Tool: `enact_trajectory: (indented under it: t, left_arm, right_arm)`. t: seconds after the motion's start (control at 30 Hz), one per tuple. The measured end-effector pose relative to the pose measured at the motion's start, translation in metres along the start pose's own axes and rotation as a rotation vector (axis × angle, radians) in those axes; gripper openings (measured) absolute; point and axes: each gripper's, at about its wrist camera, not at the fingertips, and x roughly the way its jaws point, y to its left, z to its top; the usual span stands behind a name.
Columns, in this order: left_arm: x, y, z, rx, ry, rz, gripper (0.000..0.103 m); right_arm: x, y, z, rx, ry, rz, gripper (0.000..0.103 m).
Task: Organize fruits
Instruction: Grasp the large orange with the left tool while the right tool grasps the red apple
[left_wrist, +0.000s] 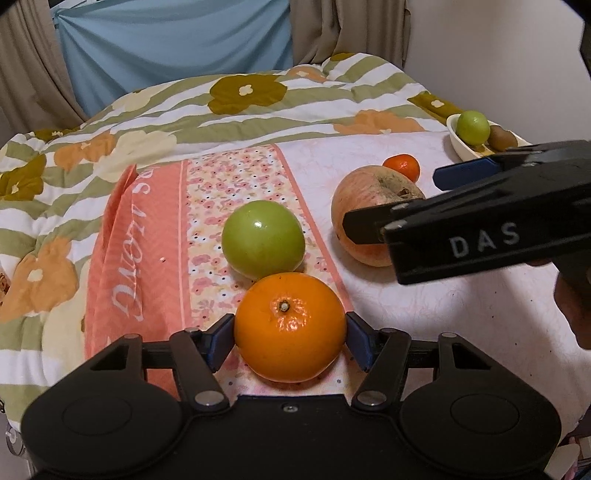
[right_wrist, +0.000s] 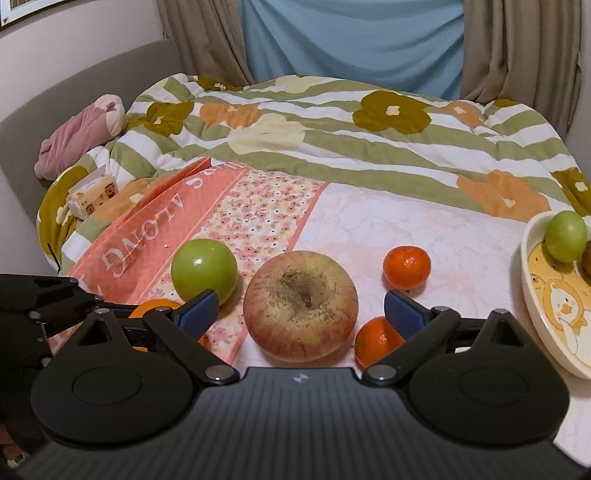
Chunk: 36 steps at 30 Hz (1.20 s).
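My left gripper (left_wrist: 290, 334) is shut on a big orange (left_wrist: 290, 326) that rests on the flowered cloth (left_wrist: 236, 184). A green apple (left_wrist: 263, 238) lies just beyond it. My right gripper (right_wrist: 300, 308) is open, its blue pads either side of a large red-yellow apple (right_wrist: 301, 304) without touching it. The same apple (left_wrist: 364, 218) shows in the left wrist view with the right gripper (left_wrist: 424, 195) around it. Two small tangerines (right_wrist: 407, 267) (right_wrist: 376, 341) lie to the right of the apple. A white dish (right_wrist: 554, 332) at the right edge holds a small green fruit (right_wrist: 566, 236) and a kiwi (left_wrist: 501, 137).
A striped flowered quilt (right_wrist: 332, 140) is bunched up behind the cloth. A pink plush toy (right_wrist: 81, 133) and a tissue pack (right_wrist: 92, 195) lie at the far left. Curtains (right_wrist: 351, 40) hang behind the bed.
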Motion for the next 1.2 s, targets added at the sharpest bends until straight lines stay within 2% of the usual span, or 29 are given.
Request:
enact_trajectory:
  t: [0.2, 0.27, 0.4, 0.5, 0.83, 1.2]
  left_arm:
    - [-0.003, 0.0, -0.004, 0.002, 0.001, 0.01, 0.067]
    - [-0.004, 0.001, -0.005, -0.005, 0.001, 0.011, 0.067]
    - [-0.005, 0.003, -0.007, -0.018, 0.0, 0.02, 0.067]
    - [-0.007, 0.003, -0.009, -0.025, -0.003, 0.027, 0.067]
    - [-0.021, 0.001, -0.01, -0.056, -0.025, 0.047, 0.067]
    - [-0.059, -0.014, 0.008, -0.086, -0.08, 0.072, 0.067]
  right_arm:
    - [0.012, 0.001, 0.0, -0.035, 0.021, 0.013, 0.103]
    - [0.015, 0.003, 0.0, -0.051, 0.03, 0.018, 0.098]
    - [0.022, 0.004, -0.003, -0.059, 0.055, 0.016, 0.096]
    - [0.022, 0.003, -0.004, -0.056, 0.043, 0.008, 0.09]
    - [0.016, 0.002, -0.007, -0.054, 0.027, 0.019, 0.089]
    - [-0.038, -0.011, 0.01, -0.031, -0.053, 0.036, 0.089]
